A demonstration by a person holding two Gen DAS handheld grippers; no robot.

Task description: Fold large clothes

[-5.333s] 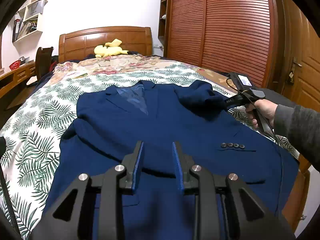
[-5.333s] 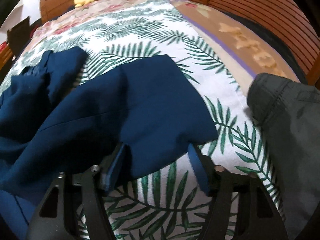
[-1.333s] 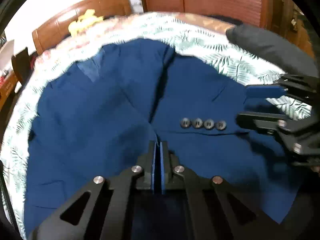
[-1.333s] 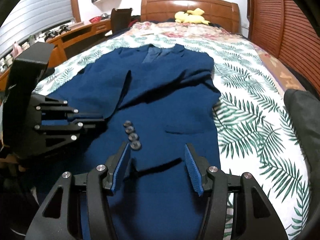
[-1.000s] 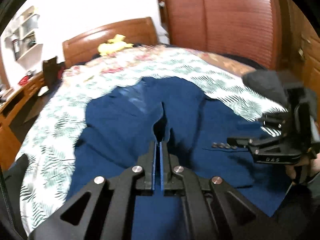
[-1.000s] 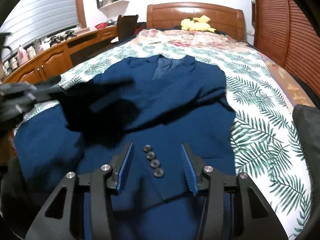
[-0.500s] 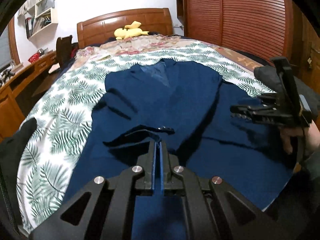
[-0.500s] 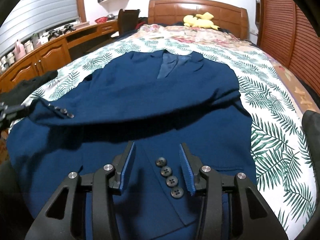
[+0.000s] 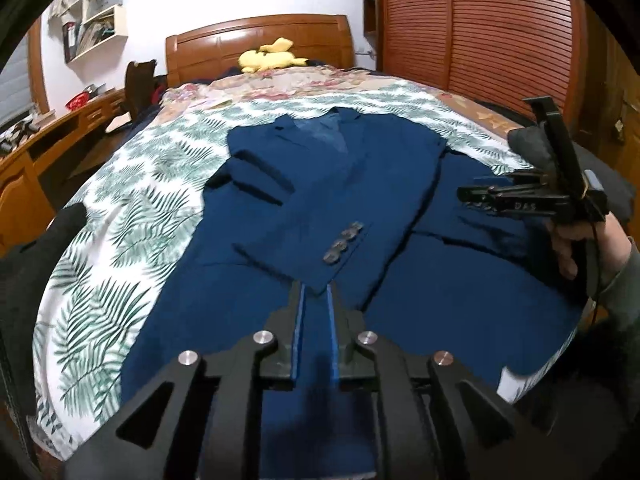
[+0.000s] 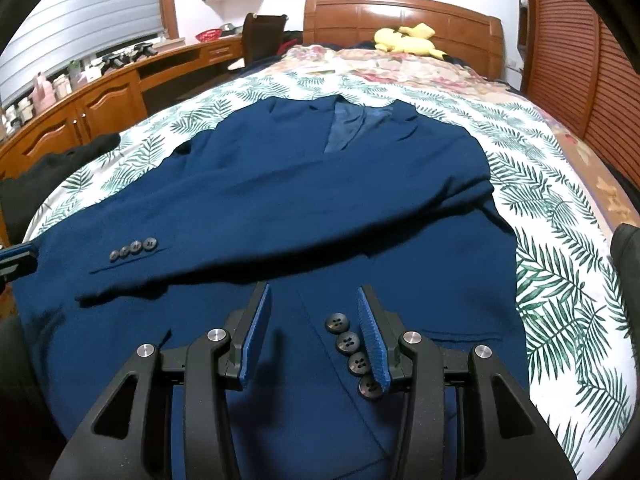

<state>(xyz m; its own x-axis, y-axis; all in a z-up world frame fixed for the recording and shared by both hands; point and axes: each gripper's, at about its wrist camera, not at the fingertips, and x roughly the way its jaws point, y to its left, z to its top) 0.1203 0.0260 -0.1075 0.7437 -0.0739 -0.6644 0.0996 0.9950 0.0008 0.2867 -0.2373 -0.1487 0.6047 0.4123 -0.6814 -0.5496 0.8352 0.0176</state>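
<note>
Sleeve [image 9: 304, 236] now dropped across jacket [image 10: 400, 248]; left gripper [image 9: 315, 300] jaws just parting, right gripper [image 10: 314, 312] jaws spread.

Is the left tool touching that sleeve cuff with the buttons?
Apart. The left wrist view shows the left tool open, nothing between its blue pads, and the sleeve cuff lying flat on the jacket just beyond the fingertips.

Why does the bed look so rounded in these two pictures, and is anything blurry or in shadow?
Both wrist views are fisheye, so the bed bulges and the corners go black. In the left wrist view the jacket is soft near the left gripper. In the right wrist view the folded sleeve casts a dark shadow band; the yellow plush toy stays fairly sharp.
</note>
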